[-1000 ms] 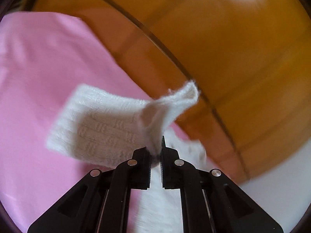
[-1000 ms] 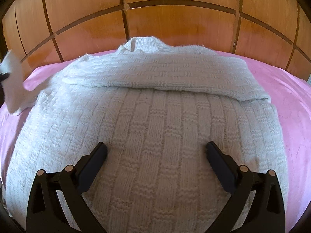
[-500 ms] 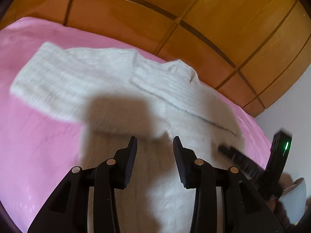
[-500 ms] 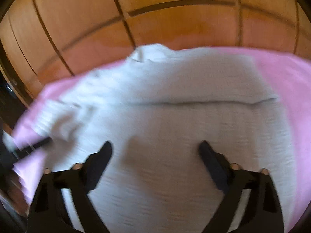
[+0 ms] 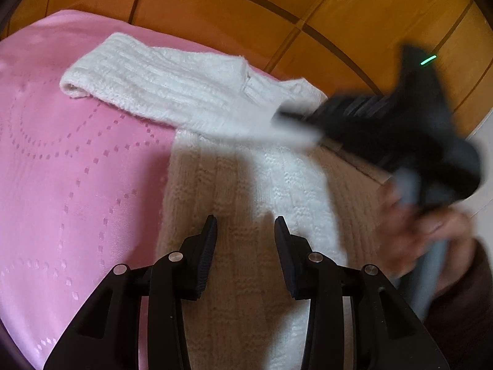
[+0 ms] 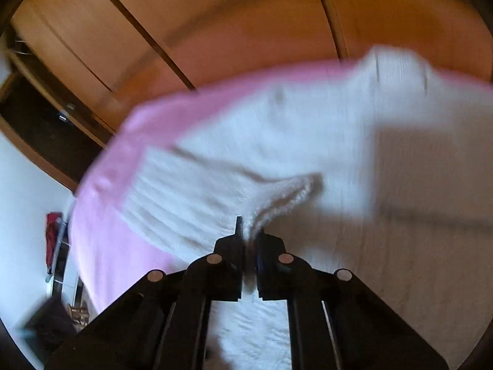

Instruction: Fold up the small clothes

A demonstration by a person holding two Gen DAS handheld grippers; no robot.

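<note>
Right gripper (image 6: 249, 240) has just clamped the white knit sweater's (image 5: 246, 246) edge (sleeve fold step); left gripper (image 5: 245, 246) released, empty above it; next: carry that edge across the sweater on the pink bed (image 5: 77, 185).

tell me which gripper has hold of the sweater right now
The right gripper: its jaws have just closed, pinching a fold of the white sweater. The left gripper hangs above it with its jaws apart, empty.

White sweater (image 5: 197, 92) on pink bedspread (image 5: 77, 169), left tongs (image 5: 245, 240) parted above it
</note>
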